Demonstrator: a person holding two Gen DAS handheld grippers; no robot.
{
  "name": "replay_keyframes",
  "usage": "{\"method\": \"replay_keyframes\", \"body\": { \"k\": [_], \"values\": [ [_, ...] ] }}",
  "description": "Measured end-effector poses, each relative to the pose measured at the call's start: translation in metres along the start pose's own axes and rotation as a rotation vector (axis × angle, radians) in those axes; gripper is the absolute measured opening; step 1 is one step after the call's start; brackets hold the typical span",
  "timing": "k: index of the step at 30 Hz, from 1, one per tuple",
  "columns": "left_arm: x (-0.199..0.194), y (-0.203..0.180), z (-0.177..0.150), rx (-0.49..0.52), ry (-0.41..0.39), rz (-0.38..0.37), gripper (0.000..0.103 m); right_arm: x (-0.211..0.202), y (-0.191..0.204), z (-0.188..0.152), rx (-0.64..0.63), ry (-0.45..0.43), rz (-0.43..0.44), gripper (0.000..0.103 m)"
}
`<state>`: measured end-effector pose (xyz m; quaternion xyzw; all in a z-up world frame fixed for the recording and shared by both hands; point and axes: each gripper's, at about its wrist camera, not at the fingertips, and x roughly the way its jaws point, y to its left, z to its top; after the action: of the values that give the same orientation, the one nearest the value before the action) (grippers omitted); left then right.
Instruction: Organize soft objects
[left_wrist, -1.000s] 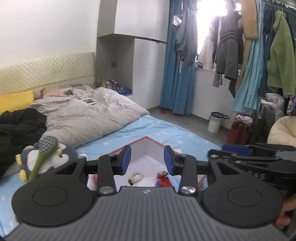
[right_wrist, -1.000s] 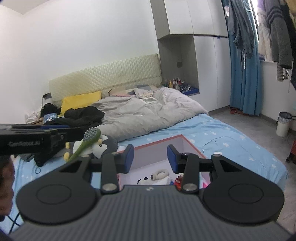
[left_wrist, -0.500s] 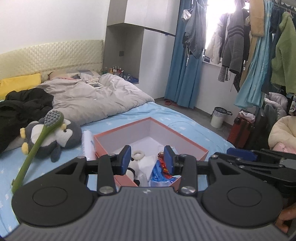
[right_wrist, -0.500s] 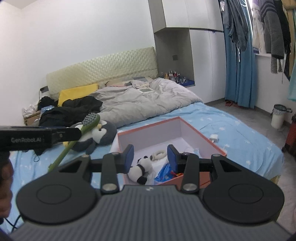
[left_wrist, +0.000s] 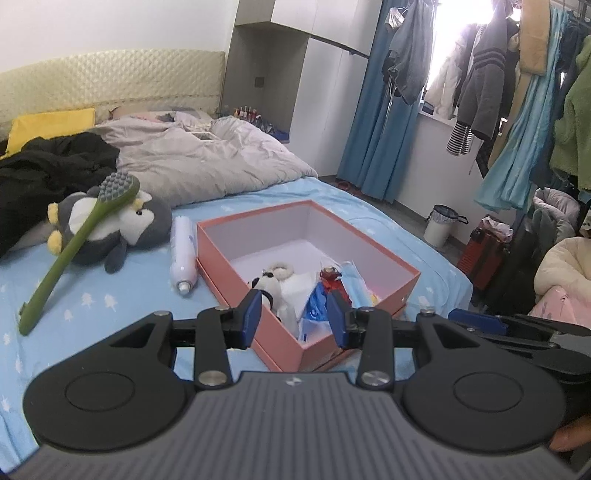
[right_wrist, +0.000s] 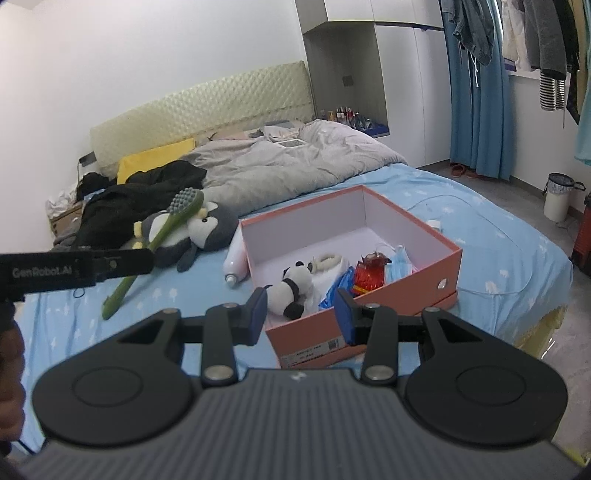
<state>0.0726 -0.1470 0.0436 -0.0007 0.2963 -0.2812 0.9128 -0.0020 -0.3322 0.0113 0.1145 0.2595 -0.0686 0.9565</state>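
We see the open pink cardboard box (left_wrist: 373, 254) on the light-blue bedsheet (left_wrist: 122, 291), its far half bare, so a tool can drop in there. The near half is crowded: a small panda plush (right_wrist: 290, 291), a blue plastic bag (right_wrist: 338, 286), a red crinkled wrapper (right_wrist: 369, 275). Left of the box, a white cylindrical bottle (left_wrist: 181, 254) lies just beside its wall, then a grey penguin plush (left_wrist: 110, 229) with a long green brush (left_wrist: 74, 243) leaning across it. The sheet right of the box lies open.

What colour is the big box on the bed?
The box is salmon pink outside, white inside; the right wrist view shows it best.
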Motion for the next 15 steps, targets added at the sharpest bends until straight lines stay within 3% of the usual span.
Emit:
{"method": "replay_keyframes", "body": {
  "k": [6, 10, 11, 12, 14, 15],
  "values": [
    [-0.0023, 0.0005, -0.0023, -0.001, 0.006, 0.0, 0.045, 0.0004, 0.0019, -0.0004, -0.011, 0.003, -0.004, 0.043],
    [-0.0038, 0.0005, -0.0003, -0.002, 0.01, -0.009, 0.045, -0.0009, 0.0003, 0.0032, 0.002, -0.011, -0.029, 0.073],
    [-0.0037, 0.0009, 0.0004, -0.005, 0.013, -0.005, 0.052, -0.0014, -0.0008, 0.0041, 0.005, -0.019, -0.037, 0.083],
    [-0.0029, 0.002, 0.001, -0.011, 0.016, -0.001, 0.068, -0.0019, -0.002, 0.0049, 0.006, -0.026, -0.046, 0.086],
    [-0.003, 0.004, 0.0019, -0.021, 0.015, 0.0, 0.091, -0.0021, -0.0047, 0.0066, 0.007, -0.031, -0.062, 0.089],
    [-0.0041, 0.0045, 0.0013, -0.025, 0.006, 0.0, 0.097, -0.002, -0.0059, 0.0073, 0.009, -0.028, -0.07, 0.089]
  ]
}}
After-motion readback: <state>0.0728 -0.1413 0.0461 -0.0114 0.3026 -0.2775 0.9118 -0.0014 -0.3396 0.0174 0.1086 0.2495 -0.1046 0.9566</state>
